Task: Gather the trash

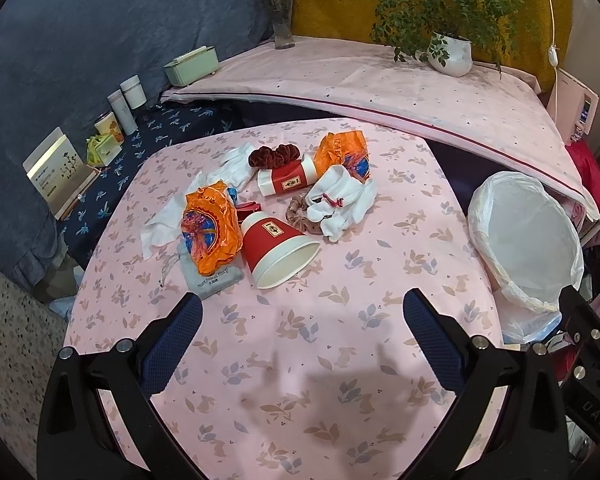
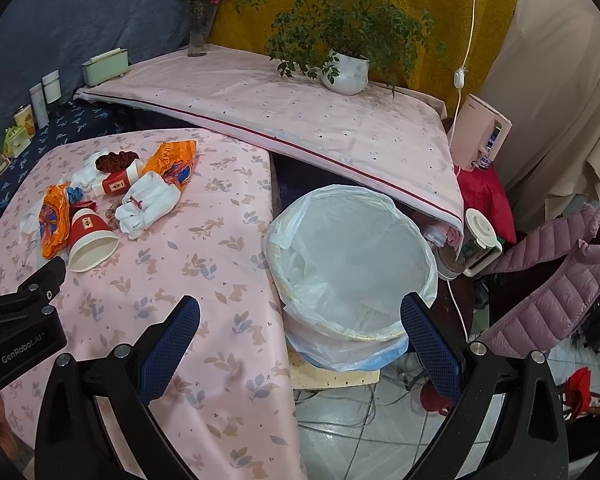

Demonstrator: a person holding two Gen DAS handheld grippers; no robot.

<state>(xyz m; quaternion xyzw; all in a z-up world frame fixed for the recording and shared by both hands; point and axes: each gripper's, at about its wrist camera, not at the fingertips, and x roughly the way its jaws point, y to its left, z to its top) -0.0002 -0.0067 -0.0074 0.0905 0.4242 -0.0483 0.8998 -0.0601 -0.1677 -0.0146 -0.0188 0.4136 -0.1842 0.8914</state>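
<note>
On the pink patterned table (image 1: 300, 340) lies a heap of litter: a red paper cup (image 1: 278, 250) on its side, a second red cup (image 1: 286, 178), two orange wrappers (image 1: 210, 230) (image 1: 342, 152), white tissues (image 1: 340, 200) and hair scrunchies (image 1: 272, 156). My left gripper (image 1: 302, 312) hovers open just short of the near cup, holding nothing. A bin lined with a white bag (image 2: 352, 264) stands to the right of the table. My right gripper (image 2: 300, 320) is open over the bin's near rim. The same near cup (image 2: 90, 242) shows at the left of the right wrist view.
A raised pink-covered surface (image 1: 380, 92) behind carries a potted plant (image 1: 450, 54), a flower vase (image 1: 282, 20) and a green box (image 1: 192, 66). Bottles and boxes line the dark-blue ledge (image 1: 140, 136) at left. A purple jacket (image 2: 560, 280), a jug (image 2: 476, 240) and cables crowd the floor at right.
</note>
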